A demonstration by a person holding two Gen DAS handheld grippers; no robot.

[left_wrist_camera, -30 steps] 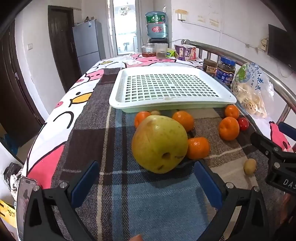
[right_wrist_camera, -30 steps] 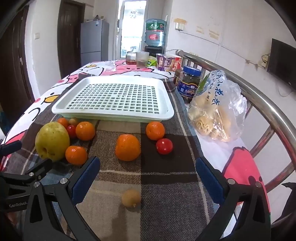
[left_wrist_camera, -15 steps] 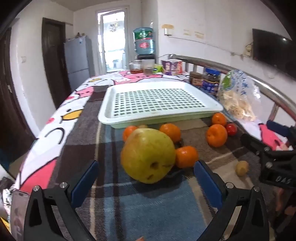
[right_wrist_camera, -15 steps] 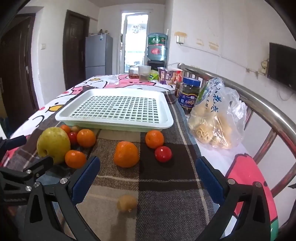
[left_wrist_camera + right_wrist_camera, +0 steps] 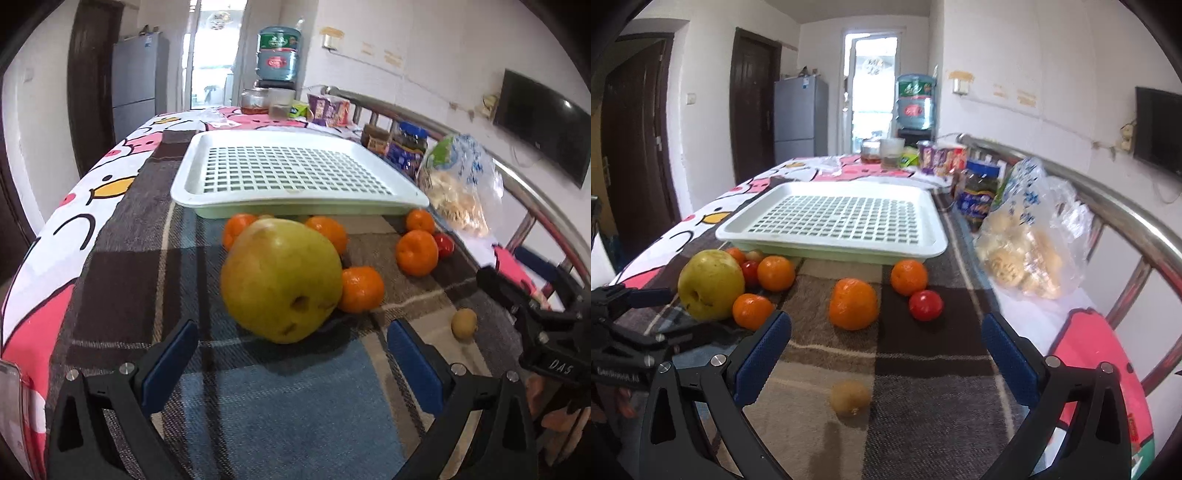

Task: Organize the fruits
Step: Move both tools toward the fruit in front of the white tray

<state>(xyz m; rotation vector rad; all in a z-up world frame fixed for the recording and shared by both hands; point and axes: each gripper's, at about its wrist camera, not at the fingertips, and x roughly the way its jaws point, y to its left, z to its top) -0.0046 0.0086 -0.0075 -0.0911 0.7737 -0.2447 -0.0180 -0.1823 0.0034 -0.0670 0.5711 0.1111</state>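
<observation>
A large yellow-green pear (image 5: 281, 280) with smooth, slightly blemished skin lies on the woolly plaid blanket (image 5: 295, 398), just ahead of the left gripper (image 5: 291, 360), whose blue-padded black fingers are spread wide and hold nothing. The right gripper (image 5: 886, 360) is likewise fully spread and empty, above a small fuzzy brown fruit (image 5: 850, 398) lying alone on the blanket. The white plastic tray (image 5: 831, 242), rectangular with a gridded, perforated floor, sits on a pale green base beyond the fruit and holds nothing. Five glossy orange mandarins (image 5: 853, 303) are visible in the right wrist view: two beside the pear, one partly hidden behind it, and two nearer the tray's right corner. Two smooth red cherry tomatoes (image 5: 926, 305) show, one by the right-hand mandarins, one tucked behind the pear. A crinkled clear plastic bag of pale snacks (image 5: 1030, 254) rests against the curved steel rail (image 5: 1115, 206).
</observation>
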